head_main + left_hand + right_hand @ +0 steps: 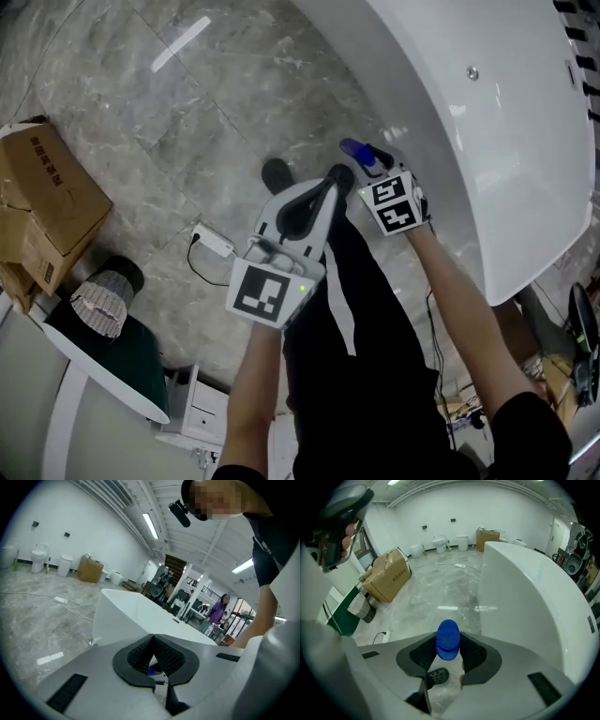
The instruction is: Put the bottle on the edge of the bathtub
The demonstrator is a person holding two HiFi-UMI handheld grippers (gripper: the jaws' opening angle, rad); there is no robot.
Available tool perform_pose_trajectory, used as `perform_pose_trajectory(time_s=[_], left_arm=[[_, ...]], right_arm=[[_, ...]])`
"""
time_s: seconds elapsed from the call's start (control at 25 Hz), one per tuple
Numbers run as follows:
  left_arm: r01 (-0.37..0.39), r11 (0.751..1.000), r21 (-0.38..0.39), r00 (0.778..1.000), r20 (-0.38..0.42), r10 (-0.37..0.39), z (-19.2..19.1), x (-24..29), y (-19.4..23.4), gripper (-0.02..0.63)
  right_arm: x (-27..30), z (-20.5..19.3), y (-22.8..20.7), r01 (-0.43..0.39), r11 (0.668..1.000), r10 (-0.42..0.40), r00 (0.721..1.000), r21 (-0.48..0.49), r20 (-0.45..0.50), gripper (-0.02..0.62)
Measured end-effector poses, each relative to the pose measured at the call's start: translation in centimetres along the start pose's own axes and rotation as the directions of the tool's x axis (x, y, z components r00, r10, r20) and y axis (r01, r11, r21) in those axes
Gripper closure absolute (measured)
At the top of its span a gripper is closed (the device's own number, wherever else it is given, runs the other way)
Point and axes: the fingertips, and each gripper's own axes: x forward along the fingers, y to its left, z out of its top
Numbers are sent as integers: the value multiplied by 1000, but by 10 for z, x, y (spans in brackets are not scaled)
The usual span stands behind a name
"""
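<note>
The bathtub point(506, 141) stands at two o'clock, the cardboard box point(42, 202) at nine. Between them, on the floor point(187, 112), lies a power strip point(214, 241).

The bathtub point(497, 122) wall stands just right of my right gripper point(448, 645) and blocks that side. Left and ahead I see bare marble floor point(187, 112). A power strip point(214, 241) and its cable point(191, 266) lie there, with the cardboard box point(42, 202) well apart.

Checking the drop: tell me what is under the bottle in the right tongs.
Marble floor and a black shoe show under the bottle. The right tongs hide its body.
</note>
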Motion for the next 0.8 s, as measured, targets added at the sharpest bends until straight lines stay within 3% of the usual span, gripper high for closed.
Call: perform_pose_trajectory(time_s=[0.4, 0.8], left_arm=[[76, 997, 20, 995, -64, -74, -83, 48, 61, 595], [83, 996, 20, 991, -106, -81, -146, 73, 115, 595]], right_arm=[[120, -63, -35, 53, 997, -58, 995, -63, -84, 449], [219, -105, -58, 88, 984, -110, 984, -152, -142, 449]])
